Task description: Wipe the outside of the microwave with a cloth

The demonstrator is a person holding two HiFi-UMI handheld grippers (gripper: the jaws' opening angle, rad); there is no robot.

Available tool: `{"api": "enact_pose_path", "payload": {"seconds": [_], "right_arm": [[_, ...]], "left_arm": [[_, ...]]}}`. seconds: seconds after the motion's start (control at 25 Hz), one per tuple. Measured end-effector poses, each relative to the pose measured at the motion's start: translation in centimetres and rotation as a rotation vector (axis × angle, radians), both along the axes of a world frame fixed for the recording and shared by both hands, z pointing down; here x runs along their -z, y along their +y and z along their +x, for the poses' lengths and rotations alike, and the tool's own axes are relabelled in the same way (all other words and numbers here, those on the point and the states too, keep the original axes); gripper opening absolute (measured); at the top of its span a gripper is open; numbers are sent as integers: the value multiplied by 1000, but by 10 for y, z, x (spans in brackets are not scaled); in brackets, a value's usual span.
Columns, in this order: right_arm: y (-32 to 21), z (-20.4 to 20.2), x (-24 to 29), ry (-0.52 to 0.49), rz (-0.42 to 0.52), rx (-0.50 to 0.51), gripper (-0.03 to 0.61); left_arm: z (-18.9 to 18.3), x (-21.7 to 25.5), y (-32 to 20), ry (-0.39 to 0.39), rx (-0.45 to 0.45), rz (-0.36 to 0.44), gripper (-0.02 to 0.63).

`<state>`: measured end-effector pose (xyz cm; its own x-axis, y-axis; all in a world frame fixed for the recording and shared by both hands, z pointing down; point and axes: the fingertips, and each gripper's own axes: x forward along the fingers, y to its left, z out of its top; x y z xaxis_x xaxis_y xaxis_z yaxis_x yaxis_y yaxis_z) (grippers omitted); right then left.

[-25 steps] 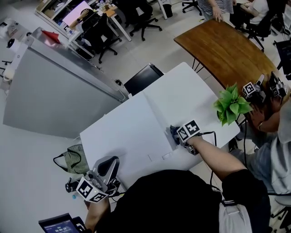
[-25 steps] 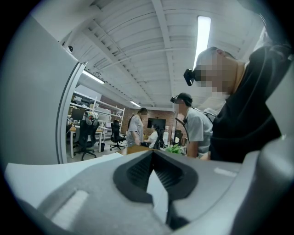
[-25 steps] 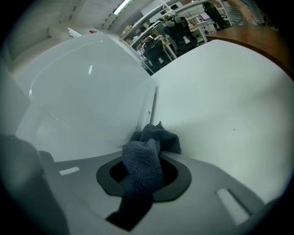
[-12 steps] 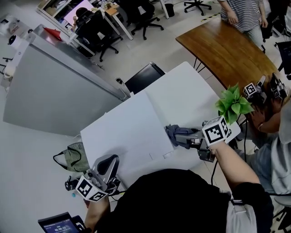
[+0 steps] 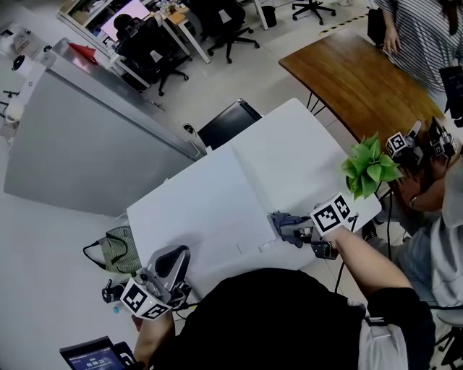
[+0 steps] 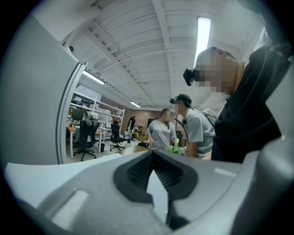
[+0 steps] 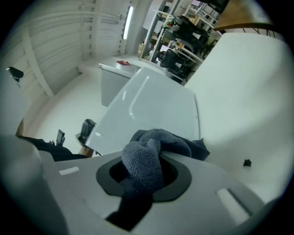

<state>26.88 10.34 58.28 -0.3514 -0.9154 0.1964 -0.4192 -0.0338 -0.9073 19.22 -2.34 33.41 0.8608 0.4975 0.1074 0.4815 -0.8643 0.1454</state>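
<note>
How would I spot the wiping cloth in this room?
Find the big white surface in the middle, then follow its near right edge. There the right tool pinches a crumpled grey-blue towelling cloth, the only dark, soft thing on all that white.

an open office: rolling chairs [image 5: 152, 47], a wooden table [image 5: 354, 72], a lit monitor [image 5: 119, 18].
</note>
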Motion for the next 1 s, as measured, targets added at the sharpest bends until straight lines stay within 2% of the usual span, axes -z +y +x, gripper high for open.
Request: {"api": "enact_pose_path", "payload": {"seconds": [0.12, 0.2, 0.4, 0.6, 0.72, 0.84, 1.0], "right_arm": [[-3, 1, -47, -12, -107, 1, 80], [-4, 3, -69, 15, -172, 8, 80], [-4, 5, -118, 242, -390, 77, 77], [2, 9, -149, 316, -555, 104, 75], [2, 11, -152, 315, -554, 96, 77], [2, 12, -142, 259, -496, 51, 78], [-2, 4, -85, 224, -386, -34, 80]], "left_arm": [[0, -1, 1, -2, -2, 1, 5], [0, -1, 2, -2, -2, 1, 5], [1, -3, 4, 0, -3, -4, 5], [0, -4, 6, 2, 4, -12, 5], [-2, -5, 5, 7, 12, -21, 5], [-7, -3, 2, 15, 13, -29, 5], [-32, 15, -16, 38, 26, -36, 5]]}}
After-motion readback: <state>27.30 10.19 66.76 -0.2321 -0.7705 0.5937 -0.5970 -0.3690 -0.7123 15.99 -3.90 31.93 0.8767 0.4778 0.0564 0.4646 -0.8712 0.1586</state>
